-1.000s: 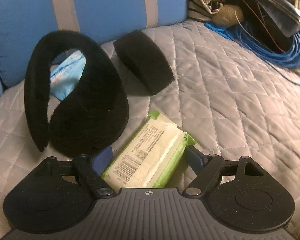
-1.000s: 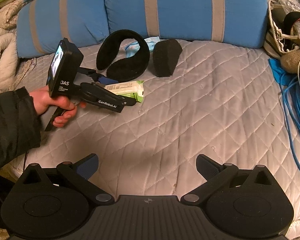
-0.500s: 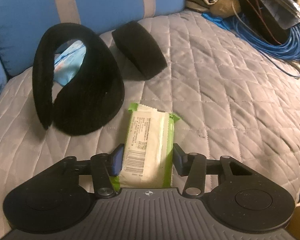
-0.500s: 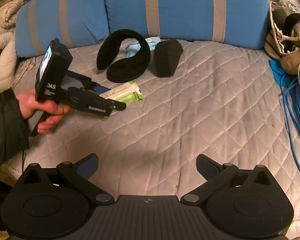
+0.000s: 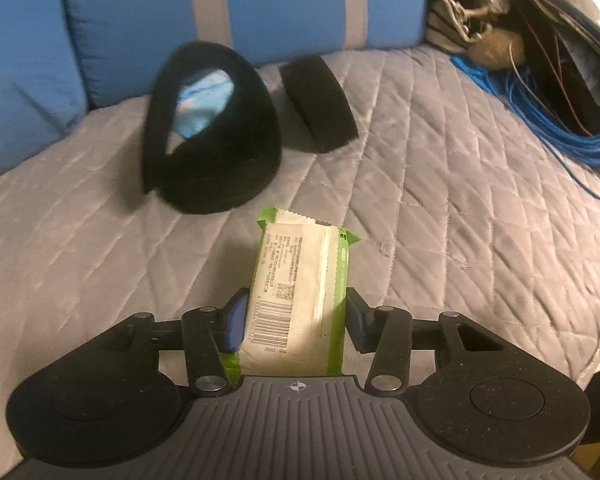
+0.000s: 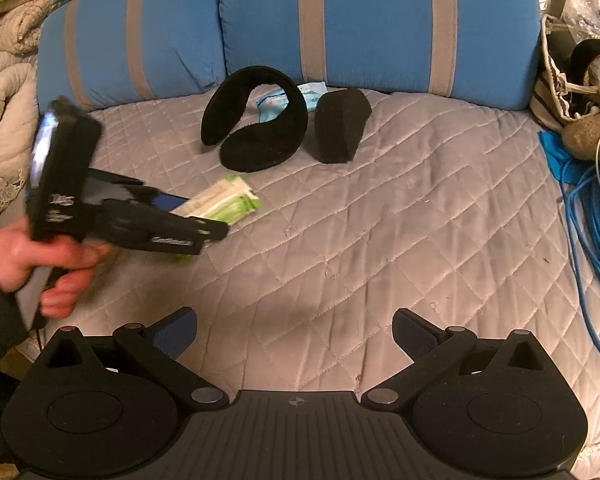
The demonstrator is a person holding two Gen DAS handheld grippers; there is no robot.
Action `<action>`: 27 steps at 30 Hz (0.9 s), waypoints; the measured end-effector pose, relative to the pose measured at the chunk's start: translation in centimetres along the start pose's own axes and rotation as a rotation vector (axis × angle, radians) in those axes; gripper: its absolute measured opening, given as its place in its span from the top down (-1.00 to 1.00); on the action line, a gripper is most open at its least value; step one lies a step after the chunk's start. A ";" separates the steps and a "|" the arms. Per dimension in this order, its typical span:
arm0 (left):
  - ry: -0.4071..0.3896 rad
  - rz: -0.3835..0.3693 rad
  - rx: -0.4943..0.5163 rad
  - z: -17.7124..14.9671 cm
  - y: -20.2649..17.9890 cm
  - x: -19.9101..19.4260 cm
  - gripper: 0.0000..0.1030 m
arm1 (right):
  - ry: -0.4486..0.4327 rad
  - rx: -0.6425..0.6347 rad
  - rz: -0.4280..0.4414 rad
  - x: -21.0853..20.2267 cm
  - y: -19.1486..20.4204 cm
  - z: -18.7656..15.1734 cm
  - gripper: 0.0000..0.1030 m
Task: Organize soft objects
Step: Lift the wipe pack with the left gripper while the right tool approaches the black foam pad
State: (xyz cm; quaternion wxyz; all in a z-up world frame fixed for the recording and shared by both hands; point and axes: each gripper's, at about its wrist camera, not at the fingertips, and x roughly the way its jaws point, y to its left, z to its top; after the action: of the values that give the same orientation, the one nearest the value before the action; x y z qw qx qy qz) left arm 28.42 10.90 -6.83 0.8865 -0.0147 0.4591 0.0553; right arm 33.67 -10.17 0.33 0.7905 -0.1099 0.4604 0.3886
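1. Left gripper point(image 5: 296, 320): jaws closed partway onto the green-and-white wet-wipe pack point(image 5: 300, 292), one pad on each long side. They have just been closing, with the pack between them; the grip looks firm.
2. Location of the pack: held clear of the quilted bed cover point(image 6: 380, 220), in front of the black fleece ear-warmer band point(image 6: 256, 120) and apart from it.
3. Right gripper point(image 6: 296, 336): jaws wide apart, nothing between them — idle above the cover near its front edge.
4. Untouched items: the ear-warmer band; the black foam block point(image 6: 342, 126) just to the band's right; a light-blue packet point(image 6: 288, 98) behind the band, against the blue cushions point(image 6: 380, 20).
5. Progress, as judged: early. One item picked up — not yet placed. No sorted group or receptacle is visible, so the destination cannot be told.
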 end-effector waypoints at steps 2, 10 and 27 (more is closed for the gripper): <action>-0.008 0.013 -0.021 -0.3 -0.2 -1.2 0.07 | -0.001 0.001 -0.007 0.0 0.0 -0.2 -1.00; -0.024 0.074 -0.117 -2.6 -1.0 -5.9 0.07 | -0.009 0.028 -0.007 0.0 0.0 -0.6 -1.00; -0.076 0.080 -0.218 -5.7 -1.6 -13.1 0.07 | -0.074 -0.013 -0.045 0.4 2.0 -0.2 -1.00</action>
State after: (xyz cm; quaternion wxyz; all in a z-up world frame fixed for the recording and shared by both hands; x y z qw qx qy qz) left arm 16.48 7.73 0.54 0.8934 -0.0906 0.4169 0.1406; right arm 32.26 -8.75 0.31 0.8149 -0.1107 0.4257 0.3773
